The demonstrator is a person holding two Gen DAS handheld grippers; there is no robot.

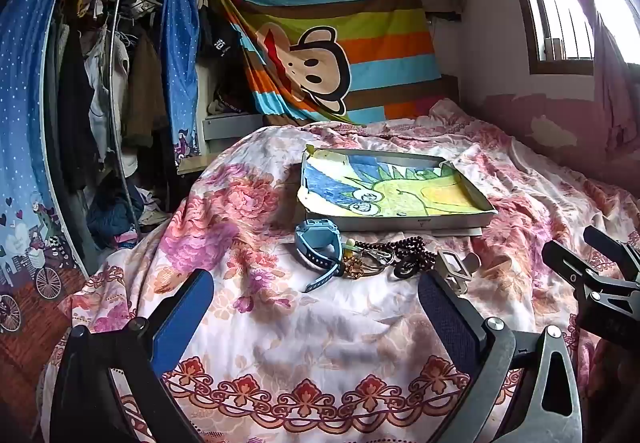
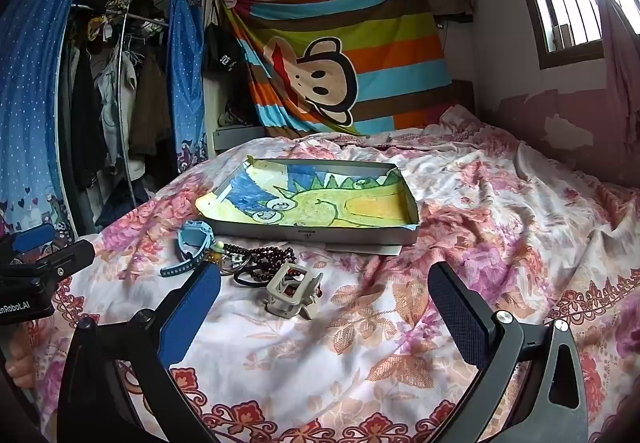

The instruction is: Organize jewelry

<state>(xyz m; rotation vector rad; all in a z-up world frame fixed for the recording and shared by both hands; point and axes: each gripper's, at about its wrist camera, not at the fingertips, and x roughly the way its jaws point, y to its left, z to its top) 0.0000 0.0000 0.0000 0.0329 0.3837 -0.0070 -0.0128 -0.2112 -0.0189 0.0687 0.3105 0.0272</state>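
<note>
Two grippers sit low over the bed, and from my seat both read as spread wide with nothing between their fingers. My left gripper (image 1: 316, 307) has the floral bedspread (image 1: 248, 307) filling its gap; my right gripper (image 2: 324, 307) likewise frames bare cloth, with its blue left pad just in front of the jewelry heap.

Going left to right through the left wrist view: a clothes rack (image 1: 112, 83) at 9 o'clock, then the blue watch (image 1: 318, 243) just past centre, touching a gold trinket (image 1: 354, 269) and metal rings (image 1: 378, 257), then dark beads (image 1: 404, 245), then a grey clip (image 1: 454, 269) at about 4 o'clock of the pile. Behind them, toward 12 o'clock, lies a shallow tray (image 1: 416, 223) lined with a crayon drawing (image 1: 384, 187). At 3 o'clock the right gripper's black body pokes in, which its own camera cannot show.

The right wrist view shifts everything leftward: the left gripper's body shows at 9 o'clock, a fingertip of my hand (image 2: 18, 367) below it. The blue watch (image 2: 194, 241) sits at 10 o'clock of centre, the dark beads (image 2: 260, 257) beside it, and the grey clip (image 2: 290, 291) shows plainly as an open rectangular frame resting partly on the beads, a detail the left view hides. The tray (image 2: 352, 236) shows its near wall and its far-right corner here. A striped monkey blanket (image 2: 344, 55) hangs behind in both.
</note>
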